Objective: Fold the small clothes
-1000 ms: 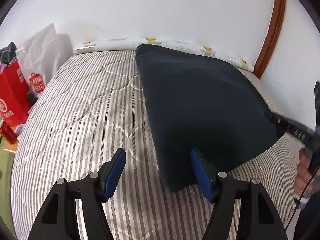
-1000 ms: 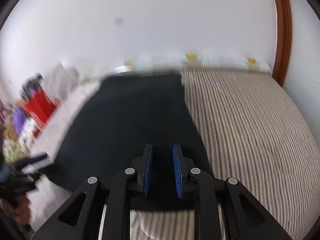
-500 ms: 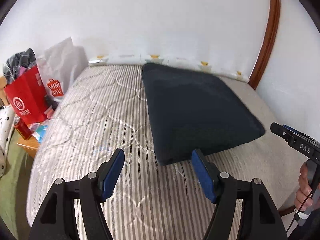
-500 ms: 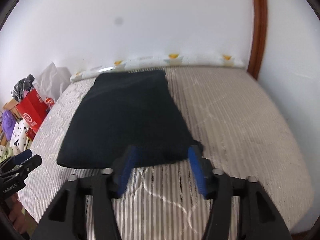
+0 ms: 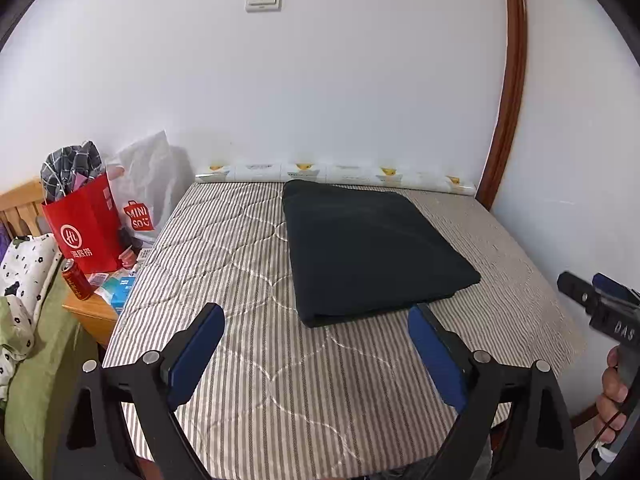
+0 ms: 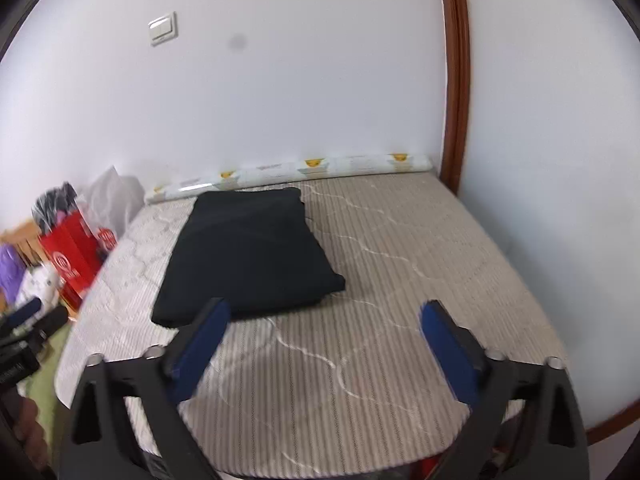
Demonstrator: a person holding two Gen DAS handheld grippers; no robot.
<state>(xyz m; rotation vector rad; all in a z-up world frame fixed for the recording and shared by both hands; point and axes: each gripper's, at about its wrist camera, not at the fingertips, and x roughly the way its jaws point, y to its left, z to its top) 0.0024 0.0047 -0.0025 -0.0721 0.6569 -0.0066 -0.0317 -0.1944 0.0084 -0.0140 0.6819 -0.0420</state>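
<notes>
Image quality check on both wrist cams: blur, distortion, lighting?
Left wrist view: sharp, even soft light, the folded dark cloth crisp on the striped quilted mattress; fisheye bends the brown wooden door frame. Right wrist view: motion-blurred, the red paper bag smeared, a grey smudge showing against the white wall.

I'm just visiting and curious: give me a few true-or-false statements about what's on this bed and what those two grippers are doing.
1. The dark garment lies folded on the striped mattress. True.
2. The left gripper clamps the garment. False: its jaws are opening with nothing between them.
3. The right gripper holds nothing. True.
4. A red bag sits on the mattress. False: it stands beside the bed.
</notes>
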